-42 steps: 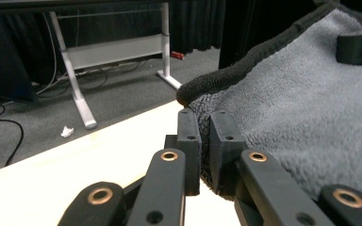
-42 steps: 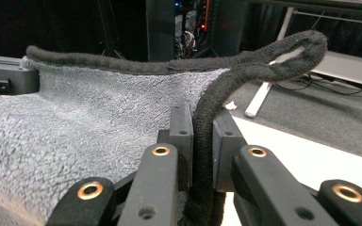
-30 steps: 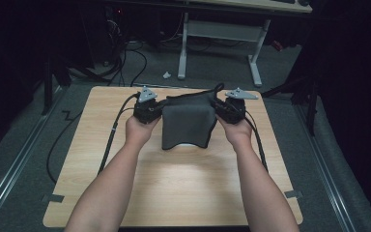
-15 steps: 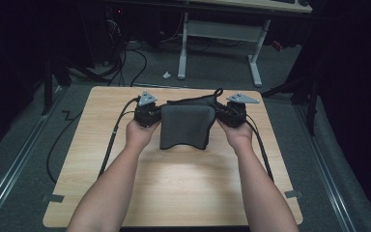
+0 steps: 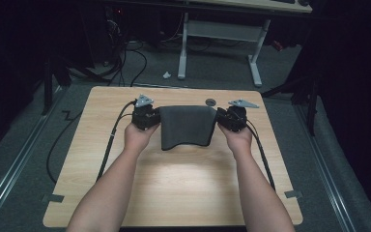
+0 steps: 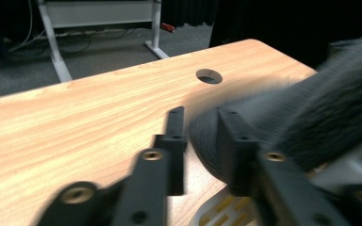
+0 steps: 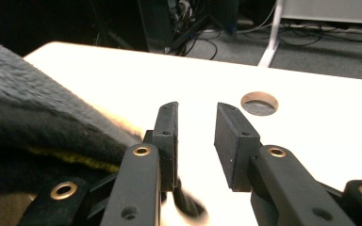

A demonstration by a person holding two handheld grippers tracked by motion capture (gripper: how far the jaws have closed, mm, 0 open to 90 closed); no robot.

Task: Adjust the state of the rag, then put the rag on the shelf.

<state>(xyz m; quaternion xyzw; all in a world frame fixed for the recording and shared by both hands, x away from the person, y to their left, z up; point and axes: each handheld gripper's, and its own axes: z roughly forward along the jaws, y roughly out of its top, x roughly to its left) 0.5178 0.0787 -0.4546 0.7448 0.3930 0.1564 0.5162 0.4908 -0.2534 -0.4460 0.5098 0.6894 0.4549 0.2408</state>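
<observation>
A light wooden table has a round hole near its twelve-o'clock edge. Beyond it, at twelve o'clock, a white desk frame stands on grey floor; cables lie at eleven.

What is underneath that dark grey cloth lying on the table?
Around the dark grey cloth only the wooden table shows, so it appears to lie straight on the wood. A yellow-patterned patch peeks out at its edge beside the left tool. Anything else beneath is covered.
</observation>
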